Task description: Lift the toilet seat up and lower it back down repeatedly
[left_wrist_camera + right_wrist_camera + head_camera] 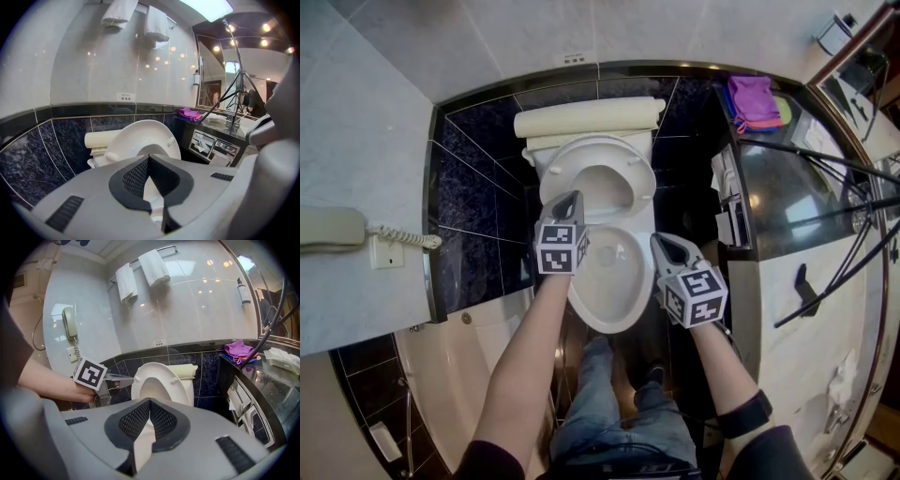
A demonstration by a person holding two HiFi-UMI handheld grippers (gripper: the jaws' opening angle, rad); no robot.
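The white toilet seat (598, 178) stands raised and leans back against the cream tank (586, 119), so the bowl (609, 281) lies uncovered. My left gripper (572, 199) is shut, with its tip at the seat's lower left edge; I cannot tell whether it touches. The left gripper view shows the upright seat (140, 136) just past the closed jaws of that gripper (149, 158). My right gripper (661, 242) hangs over the bowl's right rim, shut and holding nothing. In its own view the right gripper (150, 401) points at the seat (164, 380), with the left gripper (126, 378) beside it.
A wall phone (333, 228) with a coiled cord hangs at the left. At the right, a dark counter (769, 178) carries a purple cloth (753, 101), and tripod legs (825, 159) cross it. A bathtub (441, 375) lies at the lower left. Towels (140, 268) hang high on the wall.
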